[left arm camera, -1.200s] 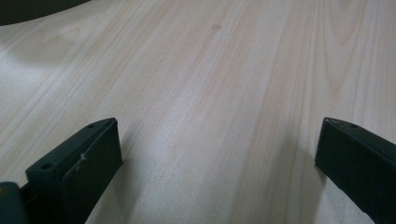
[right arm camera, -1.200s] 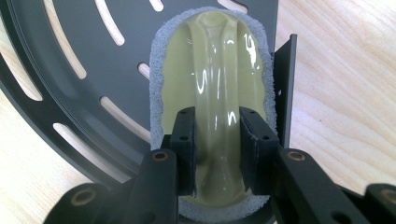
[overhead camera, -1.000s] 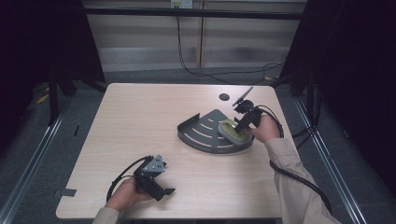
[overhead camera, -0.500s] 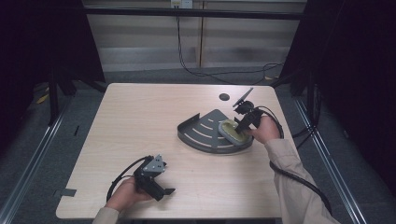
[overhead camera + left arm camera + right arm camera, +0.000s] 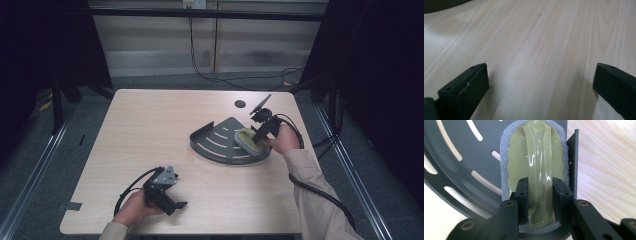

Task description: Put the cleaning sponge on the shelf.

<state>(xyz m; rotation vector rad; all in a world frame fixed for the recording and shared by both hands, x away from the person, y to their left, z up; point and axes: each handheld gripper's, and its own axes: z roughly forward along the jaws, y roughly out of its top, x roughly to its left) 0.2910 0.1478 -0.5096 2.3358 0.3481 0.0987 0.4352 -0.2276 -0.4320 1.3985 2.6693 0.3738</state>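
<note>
The right gripper [image 5: 540,195] reaches down over the dark slotted corner tray [image 5: 215,142] near the bench's right edge, its jaws clamped on the ridged handle of an olive scrubber [image 5: 536,162] lying in the tray against its straight wall. The left gripper [image 5: 170,202] rests near the front edge, jaws spread over bare wood.

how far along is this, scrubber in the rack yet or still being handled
Done: the scrubber lies in the slotted corner rack. In hand: the right gripper clamps its raised handle. Left: release or lift, which one I cannot tell. The left gripper sits open over bare table.
</note>
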